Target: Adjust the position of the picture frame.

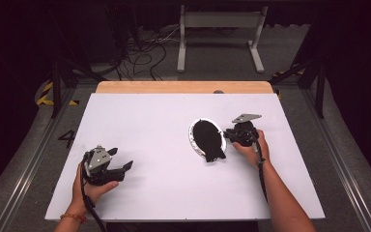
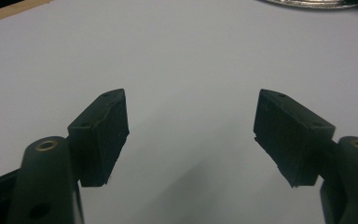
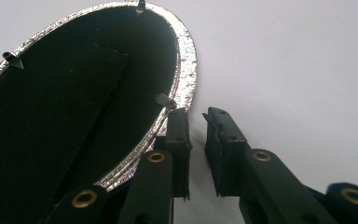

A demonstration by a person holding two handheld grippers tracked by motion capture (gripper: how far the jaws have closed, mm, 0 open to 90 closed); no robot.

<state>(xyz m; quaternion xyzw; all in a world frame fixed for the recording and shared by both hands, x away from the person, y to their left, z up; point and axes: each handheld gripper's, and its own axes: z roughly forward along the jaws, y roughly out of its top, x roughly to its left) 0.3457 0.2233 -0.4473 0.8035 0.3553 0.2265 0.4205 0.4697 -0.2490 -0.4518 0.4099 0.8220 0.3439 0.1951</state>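
Your left gripper [image 1: 121,166] rests low over the near left part of the white table [image 1: 149,121], held in your left hand [image 1: 94,186]. Its jaws stand wide apart with bare table between them.

Right of the table's middle lies the oval frame [image 1: 206,140], back side up: a black backing inside a silver rim [image 3: 184,70], with small metal clips around the edge.

Your right gripper [image 1: 228,135] sits just beside the frame's right edge, held in your right hand [image 1: 251,150]. Its jaws are nearly together, a narrow gap between them, gripping nothing; one jaw lies against the silver rim.
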